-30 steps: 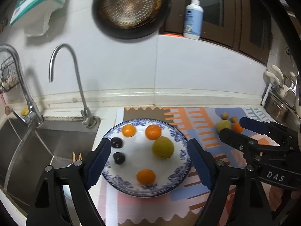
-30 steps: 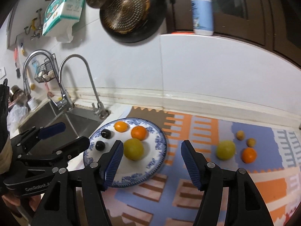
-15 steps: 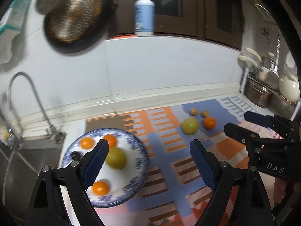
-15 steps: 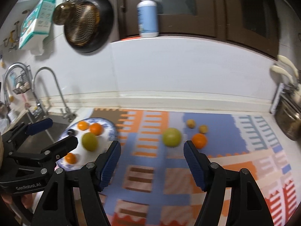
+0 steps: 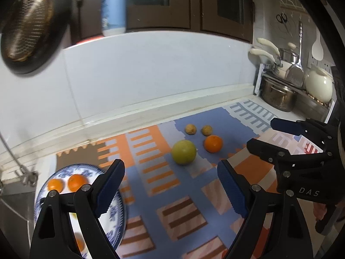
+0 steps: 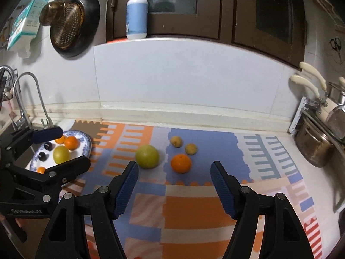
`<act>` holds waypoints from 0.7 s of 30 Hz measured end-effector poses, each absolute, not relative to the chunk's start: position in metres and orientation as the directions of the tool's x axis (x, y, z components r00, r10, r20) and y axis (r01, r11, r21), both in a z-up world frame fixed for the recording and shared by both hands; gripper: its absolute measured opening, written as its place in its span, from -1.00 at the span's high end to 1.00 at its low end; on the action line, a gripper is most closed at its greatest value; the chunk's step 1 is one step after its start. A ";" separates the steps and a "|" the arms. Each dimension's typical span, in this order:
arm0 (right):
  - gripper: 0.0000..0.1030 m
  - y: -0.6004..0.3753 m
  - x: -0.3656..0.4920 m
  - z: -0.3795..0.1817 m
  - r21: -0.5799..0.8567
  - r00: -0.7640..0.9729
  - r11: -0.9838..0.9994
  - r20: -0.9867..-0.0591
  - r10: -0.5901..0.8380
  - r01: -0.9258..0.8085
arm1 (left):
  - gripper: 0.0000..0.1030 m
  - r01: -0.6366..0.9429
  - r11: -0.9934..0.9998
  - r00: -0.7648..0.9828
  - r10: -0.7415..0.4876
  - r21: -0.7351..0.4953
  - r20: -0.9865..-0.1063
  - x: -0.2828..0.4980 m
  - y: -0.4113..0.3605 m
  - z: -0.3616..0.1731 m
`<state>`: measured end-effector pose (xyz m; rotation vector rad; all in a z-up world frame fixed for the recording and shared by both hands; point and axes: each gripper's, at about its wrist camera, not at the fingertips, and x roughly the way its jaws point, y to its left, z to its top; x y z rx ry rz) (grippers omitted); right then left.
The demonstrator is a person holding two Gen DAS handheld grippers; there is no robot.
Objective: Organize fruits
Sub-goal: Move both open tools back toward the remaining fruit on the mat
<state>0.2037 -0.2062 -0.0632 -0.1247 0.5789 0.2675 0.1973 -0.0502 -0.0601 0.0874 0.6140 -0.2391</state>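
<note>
On the patterned mat lie a green fruit [image 5: 184,152] [image 6: 147,156], an orange [image 5: 213,143] [image 6: 181,163] and two small yellow-brown fruits [image 5: 190,129] [image 6: 191,149]. A blue-and-white plate [image 5: 117,215] [image 6: 87,144] at the left holds oranges, a green fruit [image 6: 61,154] and dark small fruits. My left gripper [image 5: 170,172] is open and empty, with the green fruit just beyond its fingers. My right gripper [image 6: 174,179] is open and empty, short of the orange. Each gripper also shows in the other's view: the left gripper [image 6: 69,147] over the plate, the right gripper [image 5: 263,133] at the right.
A sink with faucets [image 6: 32,90] lies left of the plate. A steel pot [image 6: 312,149] and a white kettle [image 5: 319,84] stand at the right end of the counter. A pump bottle [image 6: 137,15] sits on the ledge; a pan [image 6: 71,23] hangs on the wall.
Both grippers have swung to the right, away from the plate and toward the loose fruits on the mat. The plate has slid to the left edge of both views. Both jaws stay open.
</note>
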 end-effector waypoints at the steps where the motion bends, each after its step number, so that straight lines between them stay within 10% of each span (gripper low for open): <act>1: -0.35 -0.207 0.207 -0.066 -0.038 0.798 0.956 -0.562 0.219 -0.290 | -0.70 0.254 0.967 0.785 -0.197 0.015 -0.587 0.202 -0.054 -0.063; 21: -0.22 -0.212 0.286 -0.132 -0.064 0.676 0.896 -0.680 0.283 -0.440 | -0.31 0.332 0.941 0.696 -0.200 0.062 -0.690 0.281 -0.092 -0.122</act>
